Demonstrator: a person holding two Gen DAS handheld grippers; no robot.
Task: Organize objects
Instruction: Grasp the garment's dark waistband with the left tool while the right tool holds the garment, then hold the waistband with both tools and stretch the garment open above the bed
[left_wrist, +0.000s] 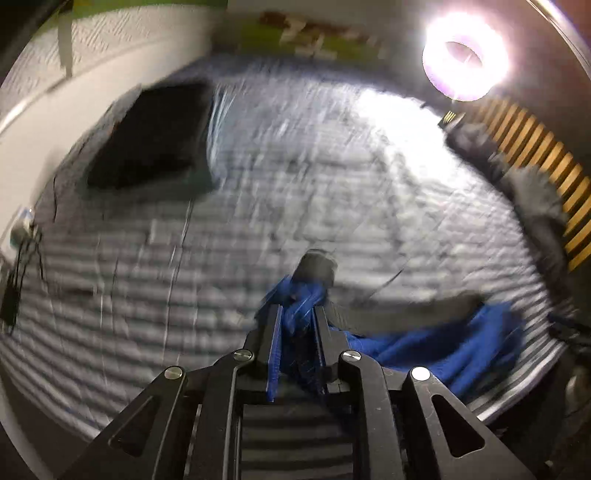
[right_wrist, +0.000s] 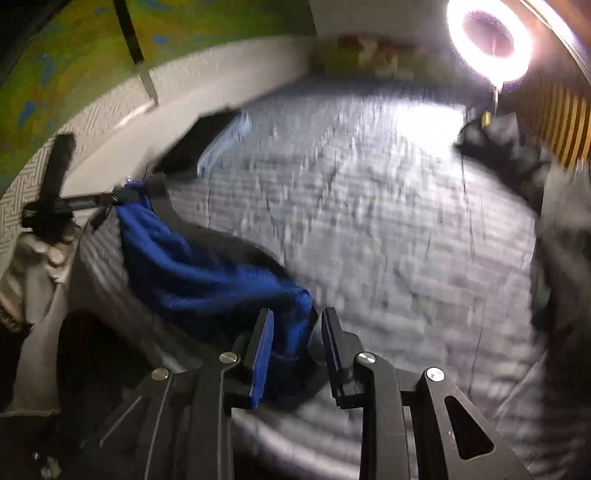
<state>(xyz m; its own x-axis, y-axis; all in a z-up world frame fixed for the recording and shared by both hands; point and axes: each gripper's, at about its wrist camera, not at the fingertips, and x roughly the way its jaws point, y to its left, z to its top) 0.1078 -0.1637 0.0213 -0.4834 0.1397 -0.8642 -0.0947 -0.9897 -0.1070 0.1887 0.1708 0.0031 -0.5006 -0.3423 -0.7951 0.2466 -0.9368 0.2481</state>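
Note:
A blue cloth (left_wrist: 424, 347) hangs stretched between my two grippers above a bed with a grey striped cover (left_wrist: 258, 206). My left gripper (left_wrist: 297, 314) is shut on one bunched corner of the cloth. In the right wrist view the blue cloth (right_wrist: 192, 266) runs from the left gripper (right_wrist: 122, 197) at far left down to my right gripper (right_wrist: 295, 321). The right jaws stand apart with the cloth's other end between them, against the left pad. Both views are motion-blurred.
A black flat object (left_wrist: 147, 136) lies at the bed's far left, also in the right wrist view (right_wrist: 199, 140). Dark clothes (left_wrist: 517, 177) are piled at the right edge by a slatted wall (left_wrist: 546, 155). A ring light (left_wrist: 463, 61) glares. The person's hand (right_wrist: 40, 251) is at left.

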